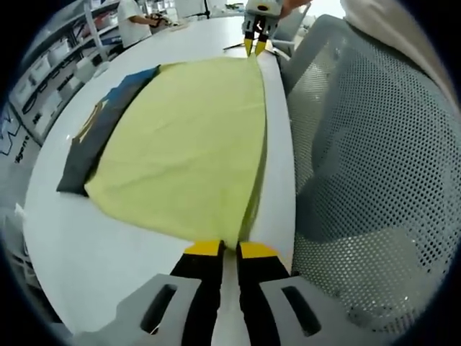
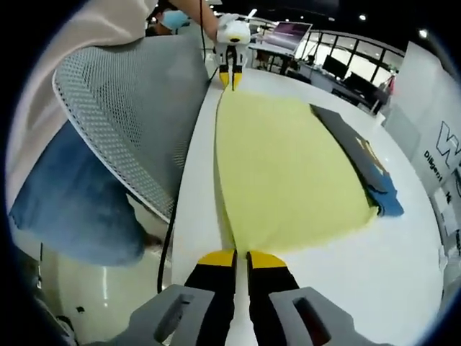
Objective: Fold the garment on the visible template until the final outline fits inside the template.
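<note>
A pale yellow garment [image 1: 187, 144] lies spread flat on the white table [image 1: 94, 245]. One long edge runs along the table's edge beside a chair. A dark template [image 1: 97, 137], black and blue with a yellow mark, sticks out from under the garment's far side [image 2: 360, 155]. My left gripper [image 1: 230, 249] is shut on the near corner of the garment. In the same view my right gripper [image 1: 256, 45] pinches the opposite corner of that edge. In the right gripper view my right gripper [image 2: 241, 257] is shut on its corner, and the left gripper [image 2: 229, 78] holds the far one.
A grey mesh chair back [image 1: 360, 144] stands close against the table's edge [image 2: 130, 101]. A person in jeans [image 2: 72, 202] is behind it. Shelves [image 1: 65, 58] and another person [image 1: 133, 21] are beyond the table, with desks and monitors [image 2: 338, 68] further off.
</note>
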